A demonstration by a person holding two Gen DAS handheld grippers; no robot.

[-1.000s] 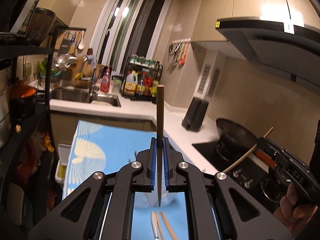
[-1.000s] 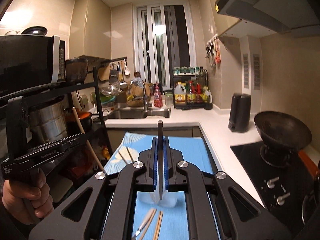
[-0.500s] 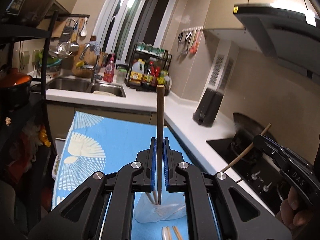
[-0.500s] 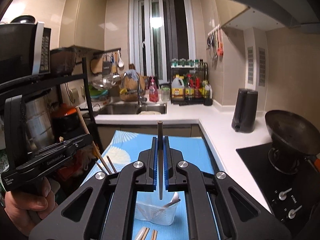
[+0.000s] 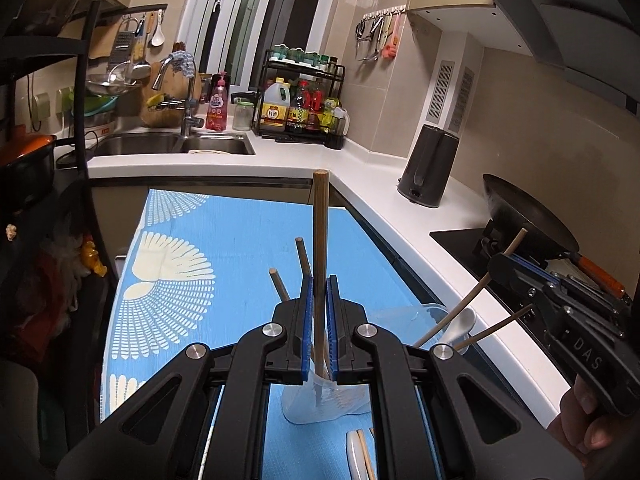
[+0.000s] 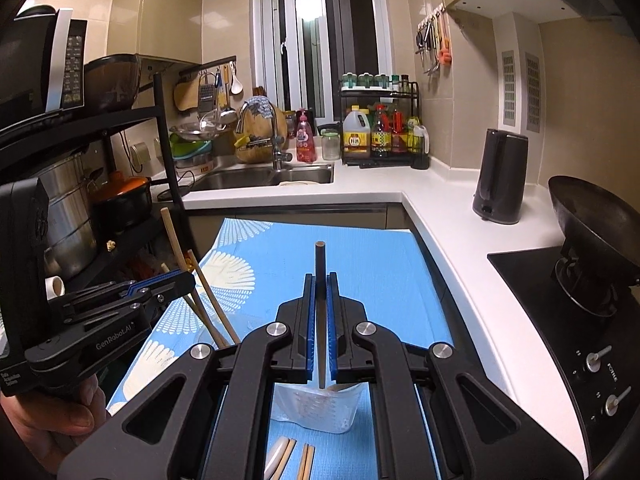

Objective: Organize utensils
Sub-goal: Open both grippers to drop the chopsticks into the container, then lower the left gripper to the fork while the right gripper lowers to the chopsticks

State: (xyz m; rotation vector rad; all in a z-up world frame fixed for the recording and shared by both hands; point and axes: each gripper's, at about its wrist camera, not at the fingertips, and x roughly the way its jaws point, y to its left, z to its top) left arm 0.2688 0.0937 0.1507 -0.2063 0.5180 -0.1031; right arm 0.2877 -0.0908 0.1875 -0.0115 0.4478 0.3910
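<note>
My left gripper (image 5: 320, 280) is shut on an upright wooden chopstick (image 5: 320, 220). That chopstick's lower end dips into a clear plastic container (image 5: 340, 404) on the blue mat (image 5: 240, 248). The container holds other chopsticks (image 5: 302, 258) and a white spoon (image 5: 460, 322). My right gripper (image 6: 320, 278) is shut on a darker chopstick (image 6: 320, 258), whose tip sits at the container (image 6: 320, 408) rim. Each gripper shows in the other's view: the right gripper (image 5: 500, 266) at the right, the left gripper (image 6: 186, 278) at the left. A spoon (image 6: 276, 458) and loose chopsticks (image 6: 306, 462) lie on the mat in front of the container.
A white counter (image 6: 440, 208) wraps the mat's far and right sides, with a sink (image 6: 264, 178), a black kettle (image 6: 500, 176) and a bottle rack (image 6: 380, 132). A wok (image 6: 596, 220) sits on the hob at right. A black shelf unit (image 6: 100, 200) with pots stands at left.
Both grippers have come down and forward with their chopsticks still gripped. The container has come up into view beneath them, and the chopstick ends now reach it.
</note>
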